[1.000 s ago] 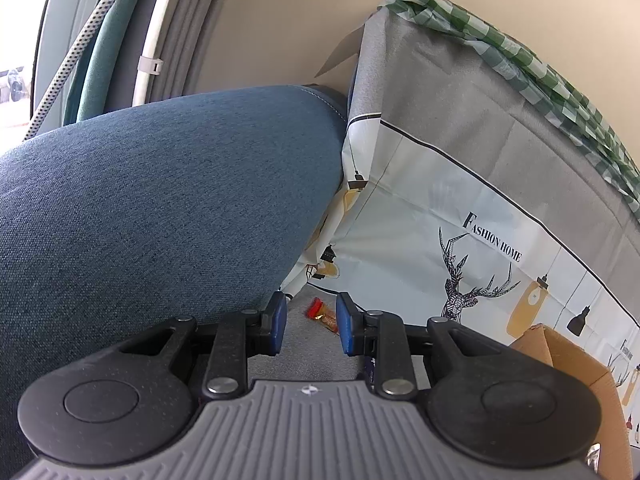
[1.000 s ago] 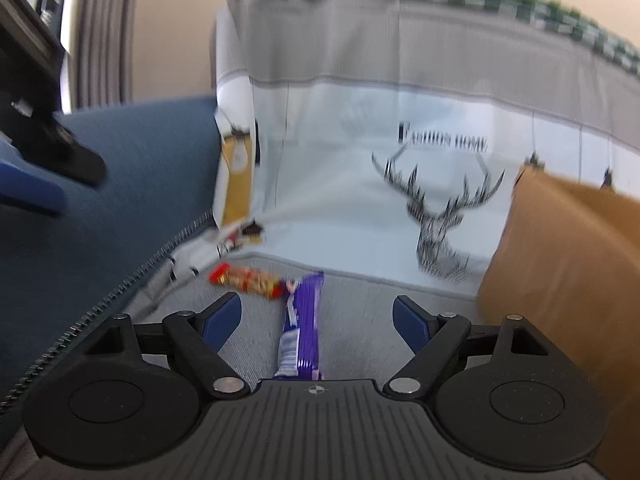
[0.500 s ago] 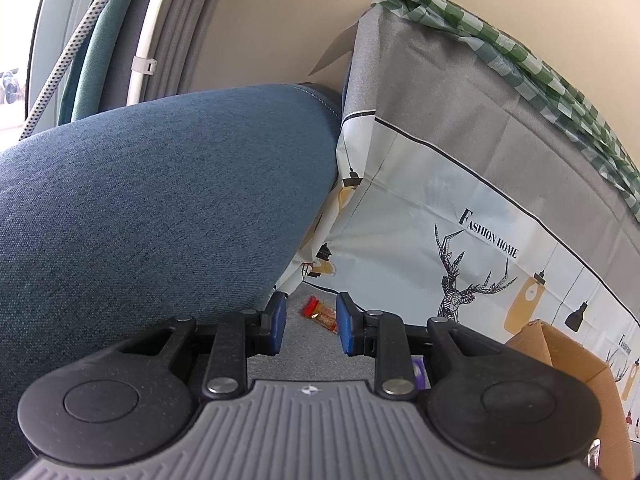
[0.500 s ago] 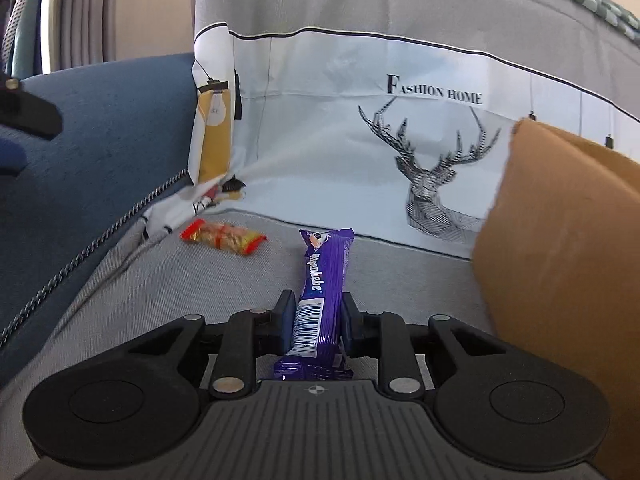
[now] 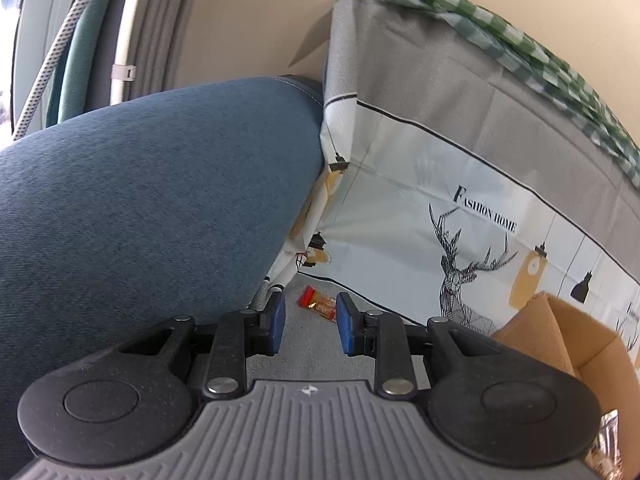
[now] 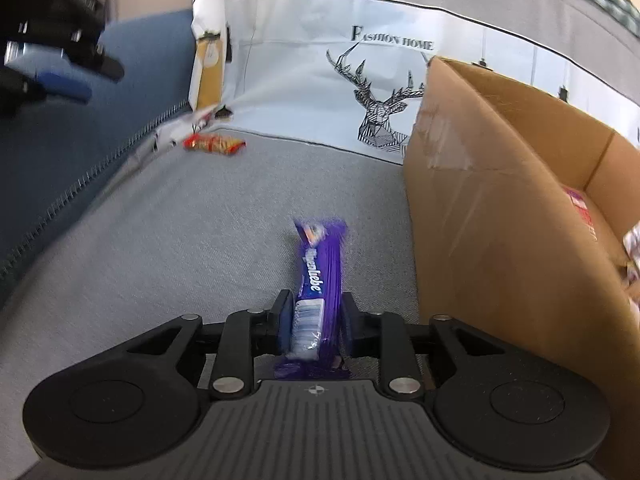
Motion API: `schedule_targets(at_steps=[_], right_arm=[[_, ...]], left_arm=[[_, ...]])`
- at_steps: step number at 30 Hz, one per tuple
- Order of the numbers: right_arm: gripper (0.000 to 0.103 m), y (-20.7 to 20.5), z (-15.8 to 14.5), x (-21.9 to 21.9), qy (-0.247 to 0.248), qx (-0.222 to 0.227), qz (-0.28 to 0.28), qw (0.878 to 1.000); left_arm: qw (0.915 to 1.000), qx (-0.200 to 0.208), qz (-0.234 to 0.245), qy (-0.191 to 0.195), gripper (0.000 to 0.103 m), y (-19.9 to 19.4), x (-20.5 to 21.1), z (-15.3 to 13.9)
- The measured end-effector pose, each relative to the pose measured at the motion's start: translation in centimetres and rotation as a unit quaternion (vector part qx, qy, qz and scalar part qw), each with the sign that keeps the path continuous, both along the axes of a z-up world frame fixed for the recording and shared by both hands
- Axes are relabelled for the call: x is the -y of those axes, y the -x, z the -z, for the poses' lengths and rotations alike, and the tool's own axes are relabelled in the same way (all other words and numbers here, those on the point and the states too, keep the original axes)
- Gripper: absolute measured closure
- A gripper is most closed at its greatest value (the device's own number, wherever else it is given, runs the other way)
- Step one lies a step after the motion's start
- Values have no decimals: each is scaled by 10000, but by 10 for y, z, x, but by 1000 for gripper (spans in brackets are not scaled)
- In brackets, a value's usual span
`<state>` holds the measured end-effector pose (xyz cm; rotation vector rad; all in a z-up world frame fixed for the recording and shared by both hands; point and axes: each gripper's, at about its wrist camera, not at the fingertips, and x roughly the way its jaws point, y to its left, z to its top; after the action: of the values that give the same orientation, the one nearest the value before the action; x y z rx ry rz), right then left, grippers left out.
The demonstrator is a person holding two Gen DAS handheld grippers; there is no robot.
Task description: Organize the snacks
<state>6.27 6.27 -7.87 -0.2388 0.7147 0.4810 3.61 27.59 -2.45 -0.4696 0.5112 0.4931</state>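
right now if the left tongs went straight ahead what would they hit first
Probably the small red and orange snack packet lying on the grey cloth, just beyond the left tongs. Depth is unclear; they might pass above it.

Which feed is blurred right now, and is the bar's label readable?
Right wrist view: motion blur smears the purple bar, its label only partly legible, and the red snack. Left wrist view: mostly sharp; only the green checked cloth looks soft; fisheye bending in both.

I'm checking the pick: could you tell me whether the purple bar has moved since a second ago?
Yes. The purple bar, clamped in the right gripper, has risen off the grey cover, toward the cardboard box.
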Motion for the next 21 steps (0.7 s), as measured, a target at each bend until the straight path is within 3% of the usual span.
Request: schedule_targets(at_steps=[4, 6, 13, 16, 21], right_arm=[[65, -1, 7, 2, -105, 42, -107, 9999], [78, -4, 5, 0, -248, -40, -121, 9996], [79, -7, -3, 6, -456, -77, -208, 9987], [79, -9, -1, 5, -391, -235, -275, 9986], [79, -12, 2, 2, -377, -453, -247, 9980]], left_arm=[[9998, -88, 114, -110, 72, -5, 5, 7], [9997, -113, 153, -153, 71, -8, 7, 10], [9986, -155, 342, -379, 66, -19, 13, 23], [9967, -202, 506, -609, 55, -25, 20, 30], [9885, -203, 913, -1185, 27, -48, 33, 44]])
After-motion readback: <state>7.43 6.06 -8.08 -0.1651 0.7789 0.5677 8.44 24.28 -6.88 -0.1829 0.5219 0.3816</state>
